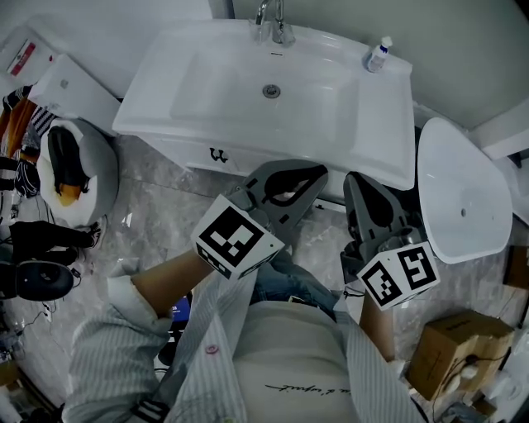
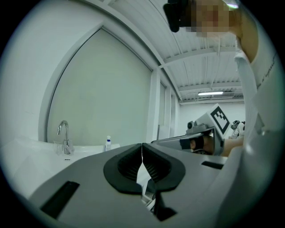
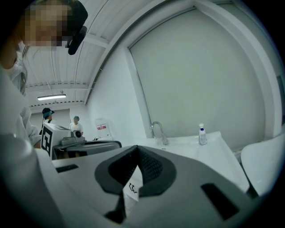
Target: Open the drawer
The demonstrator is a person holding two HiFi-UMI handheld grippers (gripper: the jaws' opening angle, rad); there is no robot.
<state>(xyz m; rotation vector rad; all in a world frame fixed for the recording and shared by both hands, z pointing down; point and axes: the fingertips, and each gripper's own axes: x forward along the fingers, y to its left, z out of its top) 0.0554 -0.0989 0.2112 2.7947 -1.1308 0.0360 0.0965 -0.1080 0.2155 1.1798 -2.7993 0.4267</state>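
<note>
White vanity drawer (image 1: pixel 192 154) with dark handle (image 1: pixel 218 154) beneath white ceramic basin (image 1: pixel 157 91), left gripper (image 2: pixel 142 149) and right gripper (image 3: pixel 136 151) near it, both jaws pressed together, empty

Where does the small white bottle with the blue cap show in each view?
Head view: blue-capped white bottle top right, on the white sink.
Left gripper view: bottle left of centre.
Right gripper view: bottle right of centre.
Shared landmark: chrome tap, left of the bottle.
</note>
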